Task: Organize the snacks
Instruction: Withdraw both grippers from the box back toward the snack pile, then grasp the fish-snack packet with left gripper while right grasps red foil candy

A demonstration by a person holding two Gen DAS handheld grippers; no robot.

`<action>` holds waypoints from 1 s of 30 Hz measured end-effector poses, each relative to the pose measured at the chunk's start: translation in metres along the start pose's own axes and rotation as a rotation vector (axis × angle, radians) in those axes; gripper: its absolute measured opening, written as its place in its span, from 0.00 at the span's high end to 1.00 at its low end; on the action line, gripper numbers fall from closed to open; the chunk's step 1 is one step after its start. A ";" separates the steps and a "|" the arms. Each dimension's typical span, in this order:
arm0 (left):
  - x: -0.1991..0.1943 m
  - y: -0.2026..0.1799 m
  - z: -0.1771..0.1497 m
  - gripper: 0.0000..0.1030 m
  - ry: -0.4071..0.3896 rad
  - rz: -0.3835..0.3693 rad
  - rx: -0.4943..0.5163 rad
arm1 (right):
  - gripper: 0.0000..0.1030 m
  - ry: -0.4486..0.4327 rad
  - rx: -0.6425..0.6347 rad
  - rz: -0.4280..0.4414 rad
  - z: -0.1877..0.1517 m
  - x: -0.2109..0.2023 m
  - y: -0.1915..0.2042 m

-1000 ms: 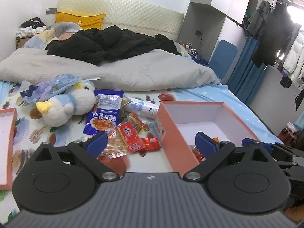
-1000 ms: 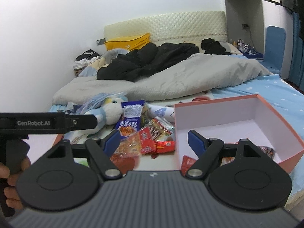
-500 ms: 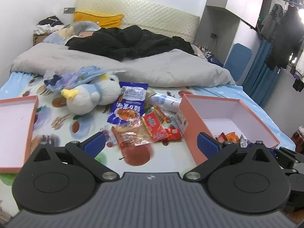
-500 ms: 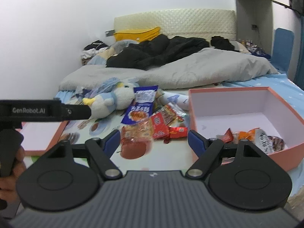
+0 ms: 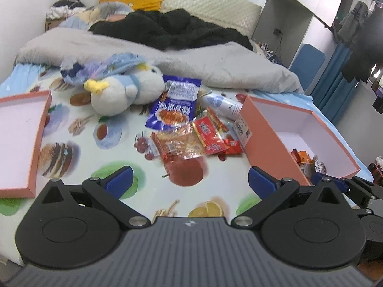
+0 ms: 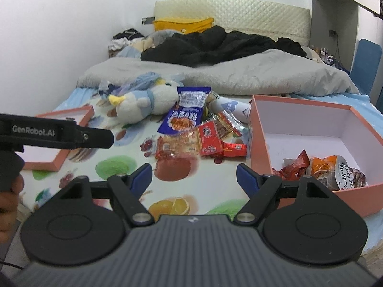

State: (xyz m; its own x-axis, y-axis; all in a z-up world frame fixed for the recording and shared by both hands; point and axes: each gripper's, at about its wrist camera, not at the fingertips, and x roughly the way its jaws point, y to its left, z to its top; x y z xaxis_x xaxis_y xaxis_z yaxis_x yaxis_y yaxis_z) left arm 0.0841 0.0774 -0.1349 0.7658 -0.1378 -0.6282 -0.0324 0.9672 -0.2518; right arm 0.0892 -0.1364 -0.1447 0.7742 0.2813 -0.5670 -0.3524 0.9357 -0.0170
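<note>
Best to pick one packet off the edge of the snack pile (image 6: 198, 136) at frame centre on the bed sheet (image 6: 172, 186), pinching a flat corner rather than raking several, then to carry it over the wall of the pink box (image 6: 259, 143) at right. Right gripper (image 6: 194, 175) and left gripper (image 5: 190, 183): jaws spread wide, empty, touching nothing, short of the pile.

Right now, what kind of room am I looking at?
Most likely a bedroom: a bed with a padded headboard, a rumpled grey duvet, and clothes hanging along one side.
</note>
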 end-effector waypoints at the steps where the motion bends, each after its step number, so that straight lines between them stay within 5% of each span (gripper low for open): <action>1: 0.004 0.003 0.000 0.00 0.007 -0.001 -0.004 | 0.23 0.006 -0.008 -0.004 0.000 0.003 0.001; 24: 0.164 0.044 0.046 0.01 0.191 -0.056 -0.058 | 0.25 0.149 -0.070 -0.016 0.018 0.121 -0.003; 30: 0.214 0.044 0.052 0.02 0.245 -0.004 -0.041 | 0.25 0.168 -0.057 -0.012 0.024 0.151 -0.008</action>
State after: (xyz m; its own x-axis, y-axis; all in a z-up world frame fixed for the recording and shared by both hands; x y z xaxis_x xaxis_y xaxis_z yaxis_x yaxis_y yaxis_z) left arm 0.2803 0.1019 -0.2423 0.5876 -0.1942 -0.7855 -0.0593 0.9578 -0.2812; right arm 0.2215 -0.0963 -0.2099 0.6815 0.2267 -0.6958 -0.3768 0.9238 -0.0681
